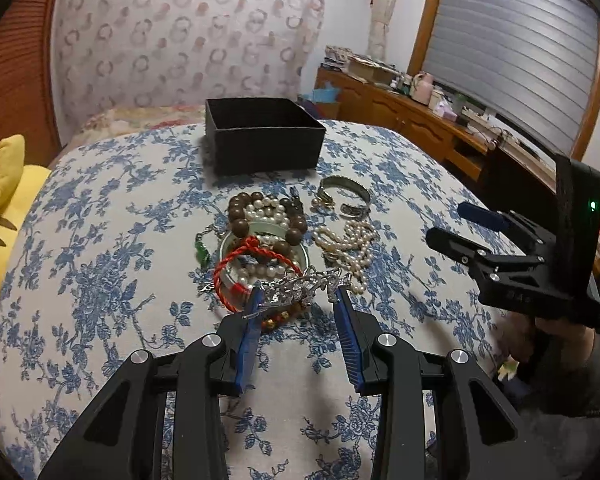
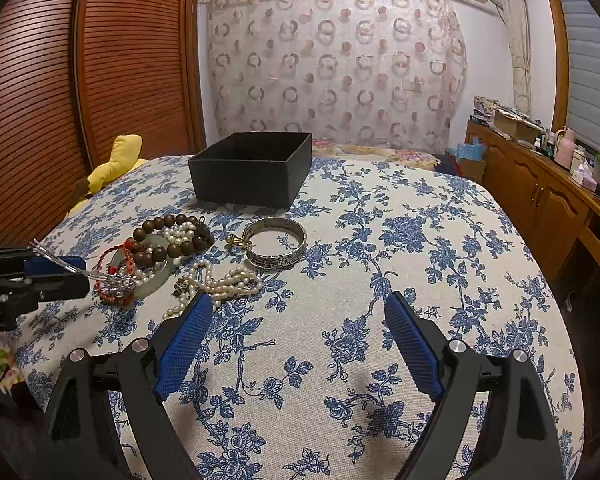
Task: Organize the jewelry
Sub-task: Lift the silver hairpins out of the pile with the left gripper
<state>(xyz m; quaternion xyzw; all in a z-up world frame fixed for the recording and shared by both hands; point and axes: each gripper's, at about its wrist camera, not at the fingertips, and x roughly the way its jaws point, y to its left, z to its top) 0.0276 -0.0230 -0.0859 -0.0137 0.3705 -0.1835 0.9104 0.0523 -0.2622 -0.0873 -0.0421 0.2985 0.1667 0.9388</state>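
My left gripper (image 1: 298,296) is shut on a silver filigree ornament (image 1: 300,286) that spans its two blue fingertips, just above the near edge of the jewelry pile. In the right wrist view that ornament (image 2: 118,282) hangs off the left gripper (image 2: 66,272), thin silver prongs sticking out behind. The pile holds a brown bead bracelet (image 1: 260,220), a red cord bracelet (image 1: 236,264), pearl strands (image 1: 348,248) and a silver bangle (image 2: 276,242). An open black box (image 1: 268,148) (image 2: 240,184) stands behind the pile. My right gripper (image 2: 300,308) is open over bare cloth, right of the pearls.
A blue floral cloth (image 2: 380,260) covers the table. A yellow plush toy (image 1: 4,216) lies off the table's left edge. A wooden cabinet (image 2: 540,200) with clutter on top runs along the right wall. A person's hand holds the right gripper (image 1: 464,228).
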